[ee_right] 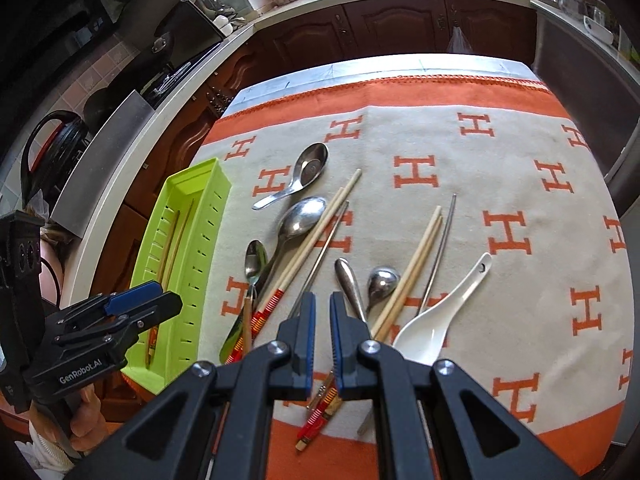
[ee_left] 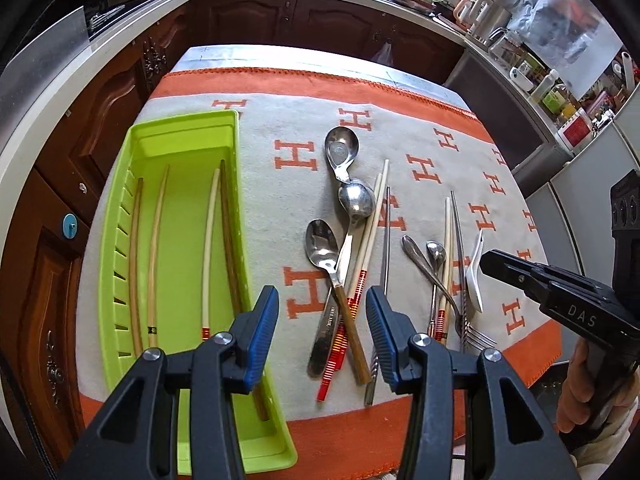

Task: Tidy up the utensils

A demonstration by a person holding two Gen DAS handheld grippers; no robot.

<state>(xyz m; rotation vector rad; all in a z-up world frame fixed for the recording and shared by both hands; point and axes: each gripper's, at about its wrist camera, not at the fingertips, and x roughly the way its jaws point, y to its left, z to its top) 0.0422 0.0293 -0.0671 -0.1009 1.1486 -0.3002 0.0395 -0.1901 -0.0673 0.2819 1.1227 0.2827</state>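
Note:
A lime green tray [ee_left: 120, 216] at the table's left holds several chopsticks [ee_left: 210, 248]; it also shows in the right wrist view [ee_right: 208, 188]. Metal spoons [ee_left: 322, 248], red-ended chopsticks [ee_left: 368, 248], metal chopsticks [ee_left: 387, 240], a fork [ee_left: 478, 338] and a white ceramic spoon [ee_left: 476, 272] lie loose on the cloth. My left gripper [ee_left: 322, 332] is open and empty, above the tray's right rim and the spoon handles. My right gripper [ee_right: 322, 336] has its jaws nearly together with a narrow gap, nothing between them, above the chopstick ends [ee_right: 320, 412]. It shows side-on in the left view [ee_left: 496, 264].
A grey and orange cloth [ee_right: 500, 184] with H letters covers the table. Dark wood cabinets [ee_left: 248, 16] and a white counter [ee_right: 132, 152] ring the far and left sides. Bottles and kettles [ee_left: 556, 92] stand at the right.

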